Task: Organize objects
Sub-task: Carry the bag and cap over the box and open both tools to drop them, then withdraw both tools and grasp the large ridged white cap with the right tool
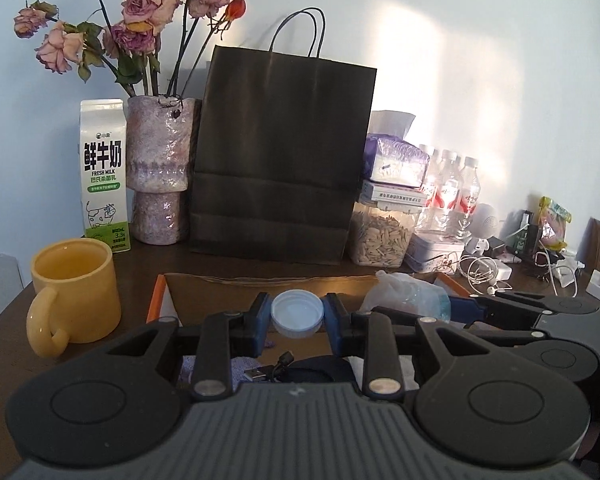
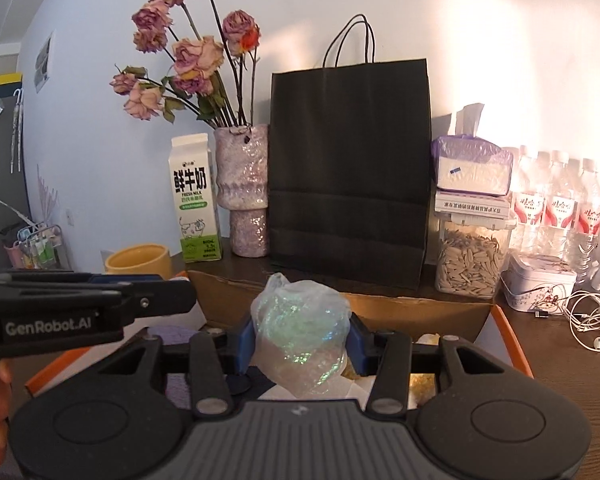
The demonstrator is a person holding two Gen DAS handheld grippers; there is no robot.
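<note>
The right tongs (image 2: 300, 340) are closed on a clear plastic bag of iridescent glitter (image 2: 302, 332), held above an open cardboard box (image 2: 420, 312) on the dark counter (image 2: 572, 372). The left tongs (image 2: 100, 300) reach in from the left edge. Behind the box stand a black paper bag (image 2: 350, 176), a milk carton (image 2: 194, 200) and a vase of dried roses (image 2: 244, 192).
</note>
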